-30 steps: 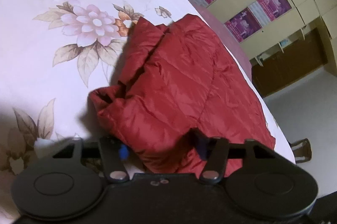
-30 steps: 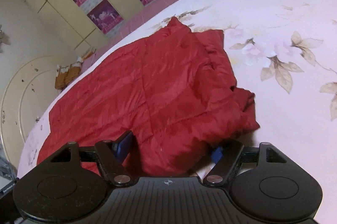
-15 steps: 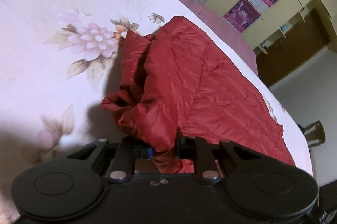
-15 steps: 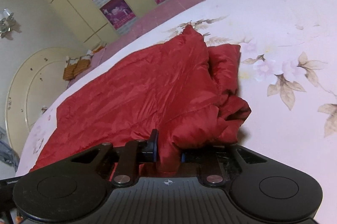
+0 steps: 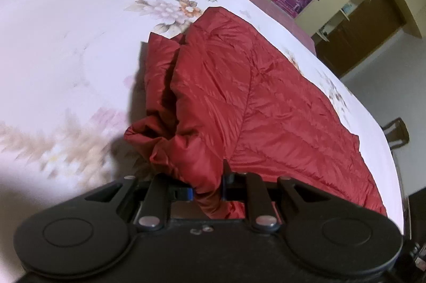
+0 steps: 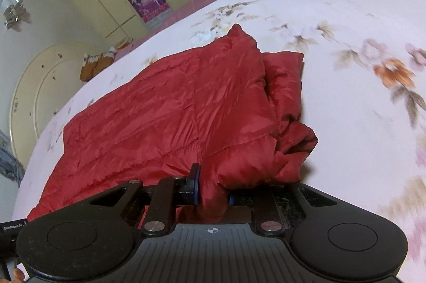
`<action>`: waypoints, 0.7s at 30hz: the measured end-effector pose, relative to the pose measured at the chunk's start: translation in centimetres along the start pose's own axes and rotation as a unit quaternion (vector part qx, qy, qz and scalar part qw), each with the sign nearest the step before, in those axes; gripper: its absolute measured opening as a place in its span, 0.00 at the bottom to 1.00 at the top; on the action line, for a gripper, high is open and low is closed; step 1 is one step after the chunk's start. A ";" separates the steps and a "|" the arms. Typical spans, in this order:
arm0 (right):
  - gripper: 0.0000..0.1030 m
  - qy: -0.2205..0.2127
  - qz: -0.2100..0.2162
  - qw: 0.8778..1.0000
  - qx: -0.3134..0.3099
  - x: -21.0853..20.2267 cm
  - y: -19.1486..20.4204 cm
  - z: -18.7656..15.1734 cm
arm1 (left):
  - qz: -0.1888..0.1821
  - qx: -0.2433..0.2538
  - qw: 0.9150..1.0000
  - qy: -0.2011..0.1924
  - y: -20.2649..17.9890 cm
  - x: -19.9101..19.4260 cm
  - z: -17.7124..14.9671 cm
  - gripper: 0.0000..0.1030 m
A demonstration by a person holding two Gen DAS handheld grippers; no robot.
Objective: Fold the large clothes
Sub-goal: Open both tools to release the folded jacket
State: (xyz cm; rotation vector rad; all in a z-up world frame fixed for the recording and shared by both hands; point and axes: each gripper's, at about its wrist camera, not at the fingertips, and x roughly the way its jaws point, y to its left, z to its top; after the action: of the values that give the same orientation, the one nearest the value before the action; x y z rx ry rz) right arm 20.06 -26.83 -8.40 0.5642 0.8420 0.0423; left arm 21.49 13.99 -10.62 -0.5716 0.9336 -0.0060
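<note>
A red quilted jacket (image 5: 253, 101) lies partly folded on a pink floral bedsheet (image 5: 66, 29). My left gripper (image 5: 207, 189) is shut on a bunched edge of the jacket at its near end and lifts it a little. In the right wrist view the same jacket (image 6: 173, 112) spreads away to the left, and my right gripper (image 6: 213, 195) is shut on another bunched part of its near edge. A rolled sleeve end (image 6: 298, 147) sticks out to the right of the held fold.
The bed (image 6: 346, 16) is wide, with bare floral sheet around the jacket. Cream wardrobes with purple posters (image 6: 149, 0) stand beyond the bed. A curved headboard (image 6: 34, 85) is at the left. A dark chair (image 5: 396, 133) stands past the bed's right edge.
Both grippers went from open around the jacket's near edge to shut on it. They have since lifted and pulled the fabric, and the views have shifted across the bed.
</note>
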 end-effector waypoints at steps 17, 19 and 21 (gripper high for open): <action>0.37 -0.014 -0.038 0.999 -0.008 -3.1 0.4 -3.3 | 0.035 0.055 0.998 0.012 0.5 -1.3 -2.4 0.32; 0.50 -0.023 -0.056 0.998 -0.016 -3.6 0.6 -3.4 | 0.046 0.067 0.997 0.011 0.5 -1.2 -2.6 0.39; 0.51 -0.030 -0.064 0.997 -0.021 -4.0 0.4 -3.4 | 0.066 0.074 0.995 0.006 0.5 -1.3 -2.6 0.57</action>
State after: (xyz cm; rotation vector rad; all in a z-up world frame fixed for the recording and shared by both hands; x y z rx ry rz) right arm 14.97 -25.98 -7.25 0.4690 0.8156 -0.0745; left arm 18.60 13.51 -11.09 -0.3730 0.9731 0.0390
